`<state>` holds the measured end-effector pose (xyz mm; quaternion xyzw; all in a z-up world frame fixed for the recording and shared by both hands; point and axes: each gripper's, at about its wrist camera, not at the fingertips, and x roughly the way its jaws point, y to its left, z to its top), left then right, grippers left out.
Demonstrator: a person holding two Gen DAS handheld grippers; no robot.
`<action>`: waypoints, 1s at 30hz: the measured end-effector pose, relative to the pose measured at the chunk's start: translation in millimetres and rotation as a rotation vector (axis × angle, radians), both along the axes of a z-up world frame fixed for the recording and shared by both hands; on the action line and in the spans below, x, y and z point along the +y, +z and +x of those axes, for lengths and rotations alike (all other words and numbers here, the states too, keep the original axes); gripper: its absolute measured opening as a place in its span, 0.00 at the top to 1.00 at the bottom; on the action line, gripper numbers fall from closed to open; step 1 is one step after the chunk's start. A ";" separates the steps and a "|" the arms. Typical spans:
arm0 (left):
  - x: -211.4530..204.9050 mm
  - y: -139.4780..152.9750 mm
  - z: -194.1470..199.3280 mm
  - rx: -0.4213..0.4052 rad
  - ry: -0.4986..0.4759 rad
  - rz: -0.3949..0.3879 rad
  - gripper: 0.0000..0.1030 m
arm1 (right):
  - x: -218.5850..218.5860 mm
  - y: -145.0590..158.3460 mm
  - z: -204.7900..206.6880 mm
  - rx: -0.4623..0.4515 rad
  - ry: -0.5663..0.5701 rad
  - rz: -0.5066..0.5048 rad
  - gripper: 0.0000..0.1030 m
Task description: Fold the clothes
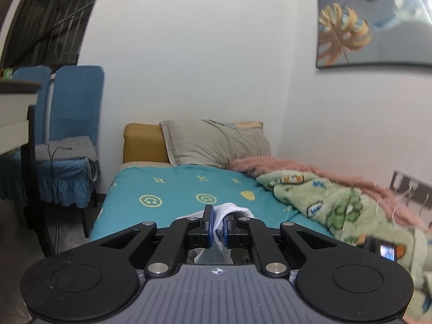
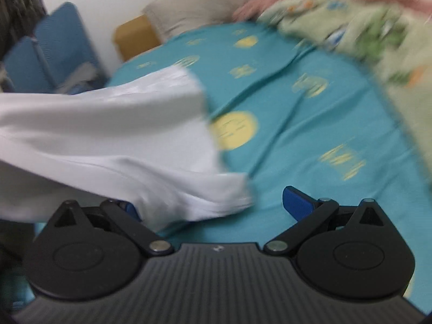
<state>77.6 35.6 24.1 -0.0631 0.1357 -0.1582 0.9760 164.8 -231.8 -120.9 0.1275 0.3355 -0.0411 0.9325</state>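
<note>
Black two-finger left gripper (image 1: pixel 218 228), its blue pads clenched tight on a bunched fold of white knit garment (image 1: pixel 234 210), points out over a bed in the left wrist view; the cloth bulges above the pads and hangs down between the linkage arms nearest the camera. Seen from the right wrist, the black right gripper (image 2: pixel 216 205) stands with its jaws spread wide and grasping nothing, one blue pad (image 2: pixel 297 202) bare over the sheet, the other mostly hidden under the cloth. That same white garment sweeps in from the left of this blurred view, raised above the bed on its left side, its near corner draped down in front of the left-hand finger. Beneath both tools lies a teal bedsheet printed with yellow smiley faces (image 1: pixel 172 189), creased in long diagonal lines. Along the right side of the bed a pale green cartoon-print blanket (image 1: pixel 337 205) is heaped, with a pink fuzzy throw (image 1: pixel 297 166) just behind it against the wall. At the far end a beige pillow (image 1: pixel 216 143) leans on a mustard-yellow headboard (image 1: pixel 143 143). To the far left stand two chairs with blue quilted covers (image 1: pixel 77 102); a leaf-patterned picture (image 1: pixel 372 19) hangs high on the right wall.
</note>
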 end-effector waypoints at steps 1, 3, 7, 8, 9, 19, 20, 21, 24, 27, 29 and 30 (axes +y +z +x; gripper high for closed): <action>5.1 2.5 -0.3 0.002 0.007 -0.023 0.93 | -3.8 8.7 -7.6 -0.053 -0.047 -0.038 0.01; 15.4 5.9 -2.0 0.013 0.013 -0.065 0.93 | -11.2 29.0 -25.0 -0.175 -0.133 -0.086 0.01; 36.4 7.3 1.6 0.078 0.008 -0.116 0.93 | -21.6 65.8 -61.5 -0.375 -0.184 -0.027 0.00; 39.9 5.1 5.0 0.107 0.001 -0.113 0.93 | -21.2 66.6 -62.6 -0.375 -0.173 -0.022 0.00; 42.8 2.0 9.5 0.142 -0.009 -0.105 0.93 | -20.9 67.2 -63.6 -0.374 -0.162 -0.018 0.00; 50.1 -53.0 50.9 0.422 0.016 0.009 0.88 | -21.1 16.3 -18.7 -0.099 -0.073 0.092 0.00; 48.1 -57.8 54.5 0.442 0.014 0.019 0.86 | -20.2 13.1 -17.4 -0.084 -0.065 0.105 0.00; 46.5 -62.3 57.5 0.458 0.015 0.029 0.83 | -19.2 9.8 -16.2 -0.068 -0.056 0.119 0.00; 38.5 -68.4 64.4 0.484 0.036 0.070 0.60 | -19.2 7.7 -12.0 -0.042 -0.039 0.122 0.00; 35.7 -68.6 61.6 0.492 0.065 0.102 0.41 | -19.5 9.2 -10.9 -0.036 -0.028 0.124 0.01; 38.3 -63.2 56.2 0.486 0.093 0.104 0.31 | -20.7 9.1 -10.1 -0.034 -0.025 0.127 0.00; 40.7 -59.1 53.3 0.478 0.102 0.101 0.28 | -21.4 9.0 -9.5 -0.033 -0.026 0.131 0.00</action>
